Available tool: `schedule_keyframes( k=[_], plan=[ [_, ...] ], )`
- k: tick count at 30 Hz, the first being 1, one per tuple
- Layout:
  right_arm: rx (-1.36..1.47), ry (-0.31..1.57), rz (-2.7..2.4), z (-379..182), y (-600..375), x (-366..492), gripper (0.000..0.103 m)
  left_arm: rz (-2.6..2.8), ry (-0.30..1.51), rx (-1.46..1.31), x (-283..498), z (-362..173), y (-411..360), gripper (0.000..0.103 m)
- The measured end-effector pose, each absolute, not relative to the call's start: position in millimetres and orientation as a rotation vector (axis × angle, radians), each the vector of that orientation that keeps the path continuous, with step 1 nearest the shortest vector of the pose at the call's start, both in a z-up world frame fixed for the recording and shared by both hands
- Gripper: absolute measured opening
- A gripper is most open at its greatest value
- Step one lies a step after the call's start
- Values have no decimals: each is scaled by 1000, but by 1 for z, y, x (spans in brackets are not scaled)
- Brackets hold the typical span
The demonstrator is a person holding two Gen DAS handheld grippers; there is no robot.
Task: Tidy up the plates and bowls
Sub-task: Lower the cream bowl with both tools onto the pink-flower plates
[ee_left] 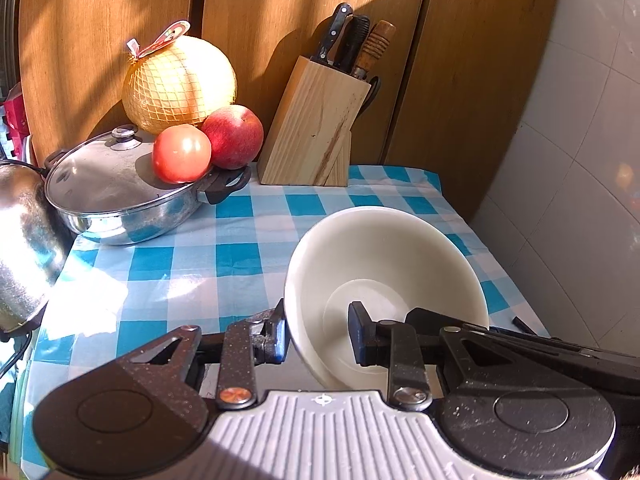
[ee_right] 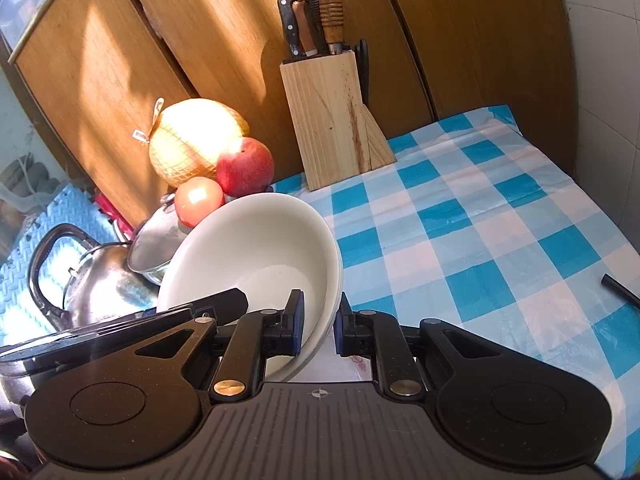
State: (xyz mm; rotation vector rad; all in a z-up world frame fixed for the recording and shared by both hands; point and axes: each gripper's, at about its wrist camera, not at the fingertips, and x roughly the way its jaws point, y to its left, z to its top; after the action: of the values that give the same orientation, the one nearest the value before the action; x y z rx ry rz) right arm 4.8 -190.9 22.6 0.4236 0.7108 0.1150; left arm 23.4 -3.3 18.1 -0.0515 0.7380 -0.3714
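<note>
A white bowl (ee_left: 384, 264) is held tilted above the blue checked tablecloth (ee_left: 224, 256). My left gripper (ee_left: 318, 332) is shut on its near left rim, one finger outside and one inside. My right gripper (ee_right: 320, 324) is shut on the opposite rim of the same bowl (ee_right: 256, 248), one finger inside and one outside. In the right wrist view the rim looks doubled, so a second bowl may be nested under it. The left gripper's body shows in the right wrist view at the lower left.
A lidded steel pan (ee_left: 120, 196) carries a tomato (ee_left: 182, 154) and an apple (ee_left: 232, 136), with a netted pomelo (ee_left: 180, 82) behind. A wooden knife block (ee_left: 316, 128) stands at the back. A steel kettle (ee_right: 96, 280) is left. A black stick (ee_right: 620, 292) lies right.
</note>
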Motion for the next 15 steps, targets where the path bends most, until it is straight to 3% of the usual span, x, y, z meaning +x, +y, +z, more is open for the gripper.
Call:
schedule_keyframes(
  k=[15],
  plan=[
    [336,719,141,35,-160,-61,20,-374,772,-70,-38,7,22,24]
  ],
)
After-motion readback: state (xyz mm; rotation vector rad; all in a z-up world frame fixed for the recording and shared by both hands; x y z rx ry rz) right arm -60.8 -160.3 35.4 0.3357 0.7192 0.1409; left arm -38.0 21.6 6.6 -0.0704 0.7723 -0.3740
